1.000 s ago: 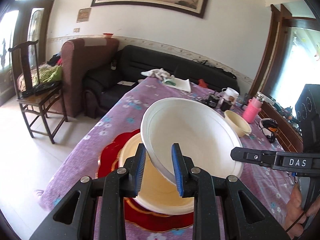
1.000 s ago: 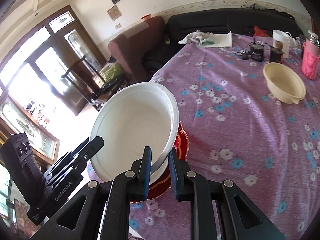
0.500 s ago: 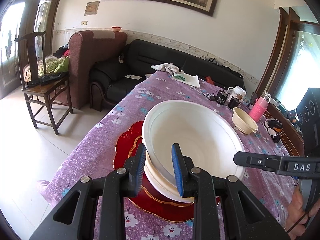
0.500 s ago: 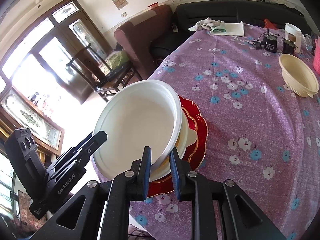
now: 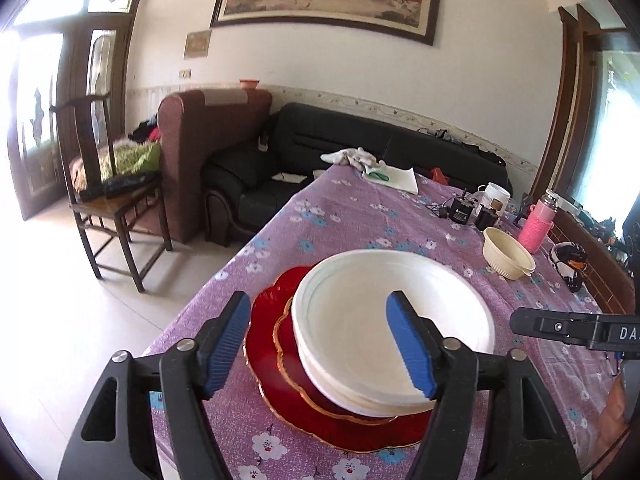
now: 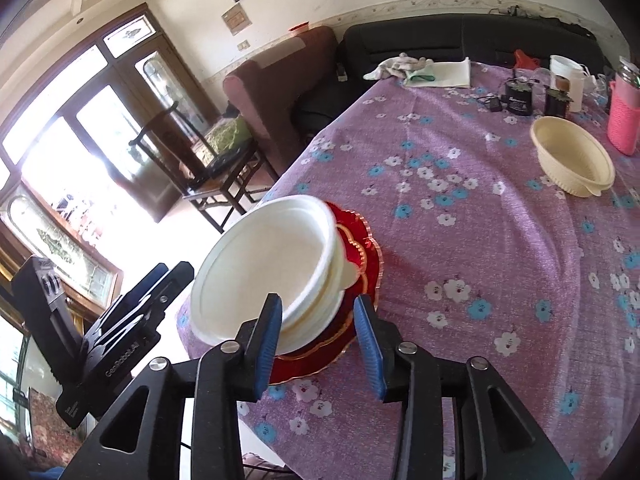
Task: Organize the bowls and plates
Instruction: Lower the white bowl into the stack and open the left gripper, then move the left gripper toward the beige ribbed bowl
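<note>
A white bowl rests in a cream bowl with a small tab handle. Both sit on stacked red plates with gold rims, near the table's left edge. My left gripper is opening, its blue pads wide apart on either side of the white bowl's near rim and not pressing it. My right gripper is opening too, with the stack's near edge between its pads and free of them. A second cream bowl stands alone farther right.
The purple flowered tablecloth drops off at the left, just beyond the stack. A pink bottle, a white cup and black gadgets crowd the far right. A cloth lies at the far end. A wooden chair stands on the floor.
Both grippers, shut on the tilted white bowl's rim before, have lowered it onto the cream bowl and spread their jaws. The bowl now sits level and free.
</note>
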Available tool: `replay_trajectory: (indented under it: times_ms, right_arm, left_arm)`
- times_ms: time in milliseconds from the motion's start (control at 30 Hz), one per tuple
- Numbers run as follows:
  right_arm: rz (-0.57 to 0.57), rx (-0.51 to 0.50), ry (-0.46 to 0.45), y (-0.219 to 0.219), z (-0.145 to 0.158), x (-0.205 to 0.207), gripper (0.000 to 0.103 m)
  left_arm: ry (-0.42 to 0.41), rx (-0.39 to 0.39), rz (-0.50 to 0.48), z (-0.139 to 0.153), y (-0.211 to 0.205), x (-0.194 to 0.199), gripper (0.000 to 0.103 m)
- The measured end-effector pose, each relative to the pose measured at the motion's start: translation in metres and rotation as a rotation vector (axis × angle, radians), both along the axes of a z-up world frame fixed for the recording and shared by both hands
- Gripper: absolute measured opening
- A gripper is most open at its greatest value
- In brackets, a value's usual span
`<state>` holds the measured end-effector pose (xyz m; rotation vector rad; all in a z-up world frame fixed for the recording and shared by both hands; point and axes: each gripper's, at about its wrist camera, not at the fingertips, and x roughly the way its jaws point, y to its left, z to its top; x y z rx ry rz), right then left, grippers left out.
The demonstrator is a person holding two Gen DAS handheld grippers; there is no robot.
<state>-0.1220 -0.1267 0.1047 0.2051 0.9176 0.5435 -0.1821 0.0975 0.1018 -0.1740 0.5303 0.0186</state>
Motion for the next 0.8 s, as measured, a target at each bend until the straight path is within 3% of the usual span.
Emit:
replay_trajectory:
  times_ms: [367, 800]
  right_arm:
    - [-0.147, 0.078, 0.017, -0.072, -0.005, -0.002, 0.044]
    - [-0.29, 0.157, 0.026, -0.157, -0.016, -0.008, 0.044]
  left_arm:
    - [-0.031, 0.099, -0.148, 0.019, -0.075, 0.005, 0.077]
    - [0.033, 0.212, -0.32, 0.005, -0.175, 0.022, 0.077]
